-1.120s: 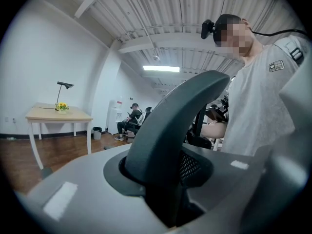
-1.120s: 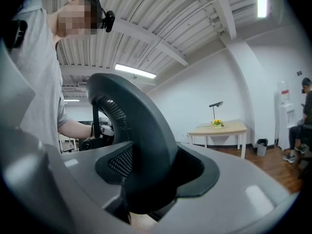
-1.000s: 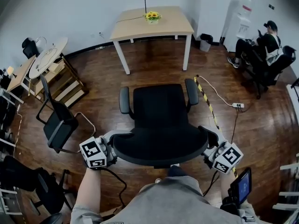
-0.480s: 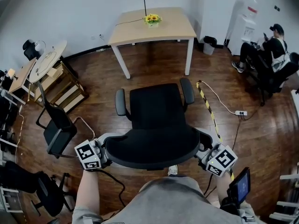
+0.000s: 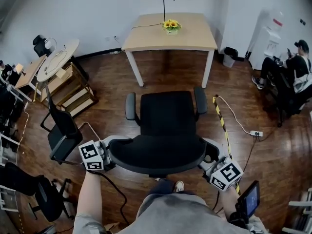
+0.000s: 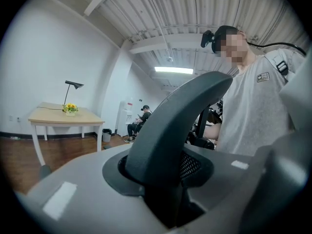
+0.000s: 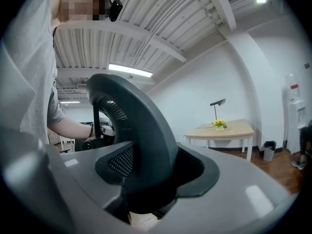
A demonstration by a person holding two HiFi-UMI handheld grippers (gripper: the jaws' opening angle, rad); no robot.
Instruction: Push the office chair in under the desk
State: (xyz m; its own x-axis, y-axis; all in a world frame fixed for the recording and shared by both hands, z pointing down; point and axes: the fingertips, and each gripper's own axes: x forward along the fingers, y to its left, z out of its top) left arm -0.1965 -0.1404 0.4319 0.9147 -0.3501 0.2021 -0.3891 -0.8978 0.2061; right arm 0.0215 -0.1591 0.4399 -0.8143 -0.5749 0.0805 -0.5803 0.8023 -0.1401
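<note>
The black office chair (image 5: 168,112) stands on the wooden floor, its seat facing the light wooden desk (image 5: 170,30) at the far wall. There is open floor between chair and desk. My left gripper (image 5: 110,153) is shut on the left edge of the chair backrest (image 5: 156,156), and my right gripper (image 5: 208,161) is shut on its right edge. In the left gripper view the curved backrest rim (image 6: 180,116) runs down between the grey jaws of that gripper (image 6: 165,184). The right gripper view shows the same rim (image 7: 139,126) seated between the jaws of that gripper (image 7: 146,179).
A yellow-black tape strip (image 5: 222,123) and a cable with a power strip (image 5: 256,133) lie on the floor right of the chair. Another black chair (image 5: 62,135) and a wooden shelf (image 5: 73,94) stand at the left. A person (image 5: 292,67) sits at the far right, near a bin (image 5: 229,56).
The chair has rolled forward toward the desk with both grippers still clamped on its backrest. The person holding them has walked along behind it.
</note>
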